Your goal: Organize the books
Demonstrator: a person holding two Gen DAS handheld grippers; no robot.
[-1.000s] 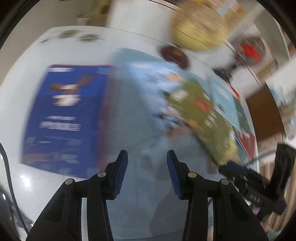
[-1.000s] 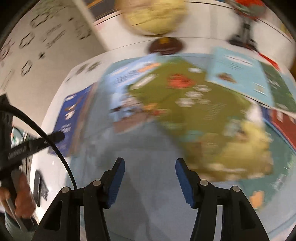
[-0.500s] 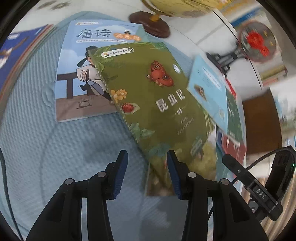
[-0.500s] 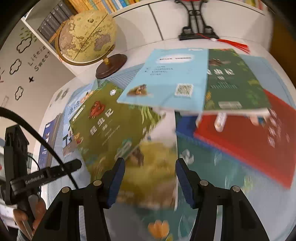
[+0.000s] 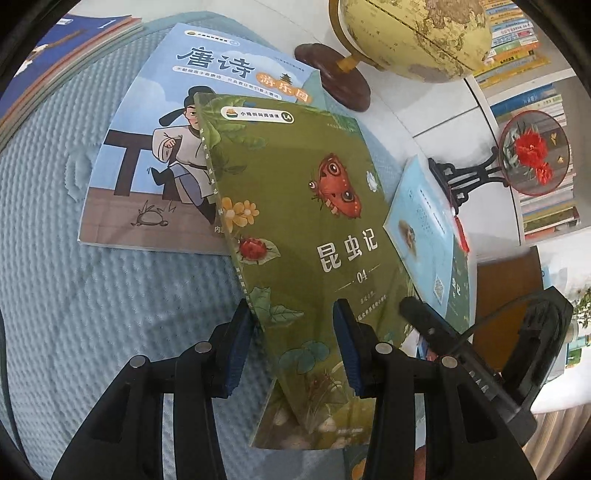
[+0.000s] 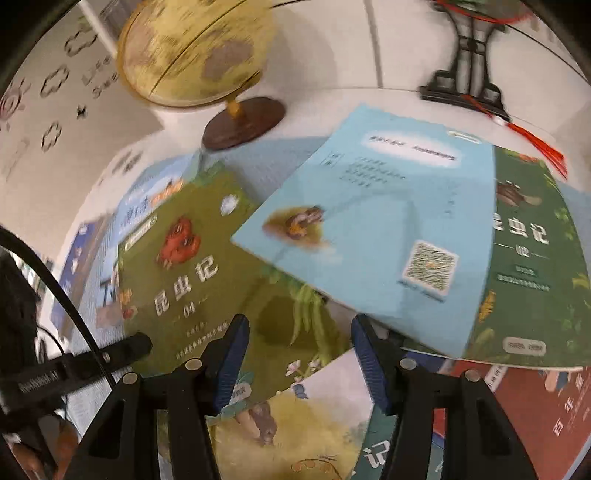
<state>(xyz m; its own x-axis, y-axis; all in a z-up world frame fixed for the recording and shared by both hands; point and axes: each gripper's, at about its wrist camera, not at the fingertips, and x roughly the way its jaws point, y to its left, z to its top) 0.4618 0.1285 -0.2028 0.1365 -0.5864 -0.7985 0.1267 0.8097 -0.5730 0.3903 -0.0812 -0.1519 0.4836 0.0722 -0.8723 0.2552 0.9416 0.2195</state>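
A green insect book (image 5: pixel 295 221) lies slanted on a light-blue poetry book (image 5: pixel 155 147), both on a blue textured mat (image 5: pixel 92 314). My left gripper (image 5: pixel 293 347) hovers open over the green book's lower left part, its left finger at the spine edge and no pad pressing. My right gripper (image 6: pixel 299 350) stands over the same green book (image 6: pixel 192 280) near its lower right corner. Its jaws are opening, with nothing gripped between them. A pale-blue book with a QR code (image 6: pixel 369 221) overlaps a dark-green book (image 6: pixel 535 277) to the right.
A stack of blue books (image 5: pixel 55 55) sits at the far left. A globe (image 5: pixel 417 33) on a brown base and a round fan ornament (image 5: pixel 532 151) on a black stand are behind the books. A red book (image 6: pixel 535 424) and a teal one (image 6: pixel 369 454) lie at front right.
Both grippers swept right from the blue-book side to the green insect book. The left one has settled over its lower left edge. The right gripper's jaws have widened slightly.
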